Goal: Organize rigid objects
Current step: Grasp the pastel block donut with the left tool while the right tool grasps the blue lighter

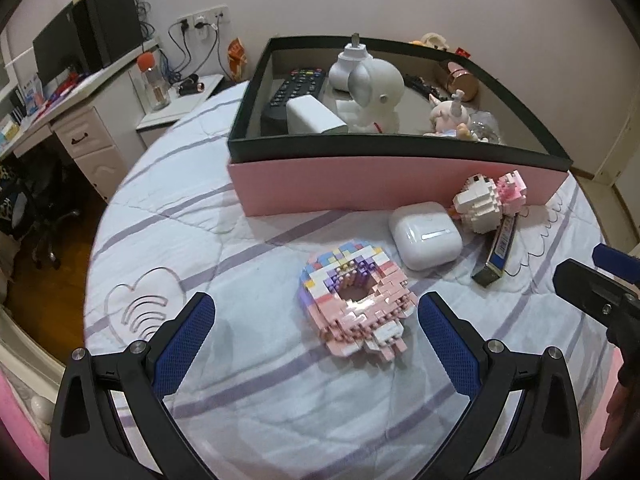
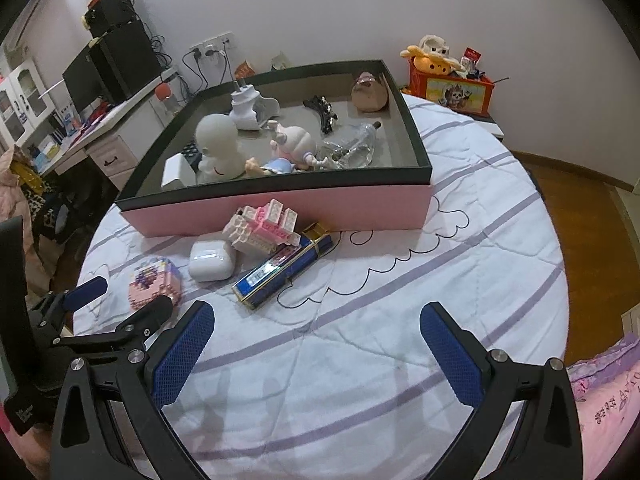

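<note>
A pink box with a black rim [image 1: 400, 188] [image 2: 280, 208] stands on the bed and holds a remote [image 1: 292, 88], a white astronaut figure [image 1: 368, 84], a doll [image 1: 450, 116] and other items. In front of it lie a pastel brick donut [image 1: 352, 300] [image 2: 154, 286], a white earbud case [image 1: 426, 236] [image 2: 212, 260], a pink-white brick model [image 1: 490, 200] [image 2: 264, 228] and a blue box [image 1: 498, 252] [image 2: 284, 270]. My left gripper [image 1: 316, 320] [image 2: 120, 296] is open, just short of the donut. My right gripper [image 2: 316, 328] [image 1: 592, 276] is open and empty over bare bedding.
The bed has a white quilt with purple stripes [image 2: 400, 300]. A desk with a monitor [image 1: 60, 52] and drawers stands at the left, with a nightstand [image 1: 180, 104] beside it. A red toy box [image 2: 452, 88] sits at the back right. Wooden floor [image 2: 580, 216] lies beyond the bed's right edge.
</note>
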Motion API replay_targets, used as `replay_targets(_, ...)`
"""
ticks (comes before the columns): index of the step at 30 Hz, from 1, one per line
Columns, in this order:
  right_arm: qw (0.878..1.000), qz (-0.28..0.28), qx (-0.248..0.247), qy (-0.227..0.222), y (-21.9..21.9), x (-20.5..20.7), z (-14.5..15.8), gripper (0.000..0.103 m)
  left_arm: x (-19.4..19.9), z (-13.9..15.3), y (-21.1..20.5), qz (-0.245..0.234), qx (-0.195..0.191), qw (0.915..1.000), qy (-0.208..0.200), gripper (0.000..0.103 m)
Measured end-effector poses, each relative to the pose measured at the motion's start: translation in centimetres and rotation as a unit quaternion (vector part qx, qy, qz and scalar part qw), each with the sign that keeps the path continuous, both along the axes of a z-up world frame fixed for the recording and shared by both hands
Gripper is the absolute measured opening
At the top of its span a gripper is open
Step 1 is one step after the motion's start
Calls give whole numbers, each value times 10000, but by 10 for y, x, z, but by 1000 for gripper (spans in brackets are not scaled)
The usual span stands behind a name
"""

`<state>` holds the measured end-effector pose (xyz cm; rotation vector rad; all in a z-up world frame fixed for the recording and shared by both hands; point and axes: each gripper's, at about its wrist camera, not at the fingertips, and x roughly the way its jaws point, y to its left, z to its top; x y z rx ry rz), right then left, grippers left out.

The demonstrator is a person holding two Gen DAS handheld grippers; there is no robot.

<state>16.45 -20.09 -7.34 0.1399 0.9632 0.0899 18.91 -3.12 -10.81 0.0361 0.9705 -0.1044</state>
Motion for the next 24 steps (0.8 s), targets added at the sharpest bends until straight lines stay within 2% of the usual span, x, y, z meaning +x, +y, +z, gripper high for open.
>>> replay_targets(8, 9998, -149, 77, 96, 0, 15, -13, 103, 15, -14, -3, -115, 30, 9999, -72, 102)
replay_targets(13, 9997, -198, 99, 136, 6, 25, -19, 96, 18, -15, 1, -262, -68, 9995, -172, 92)
replay_targets(18, 9997, -148, -68, 186, 18, 34, -27, 81, 18, -14, 6, -399, -93, 9989, -213, 83)
replay_targets(22, 9984, -109, -518, 190, 30, 37, -32, 75, 13, -13, 10, -466, -55, 9986, -259, 70)
replay_targets(24, 9970, -83, -750, 157, 32, 33, -33, 65, 12, -13, 14, -497, -94, 9984, -263, 69)
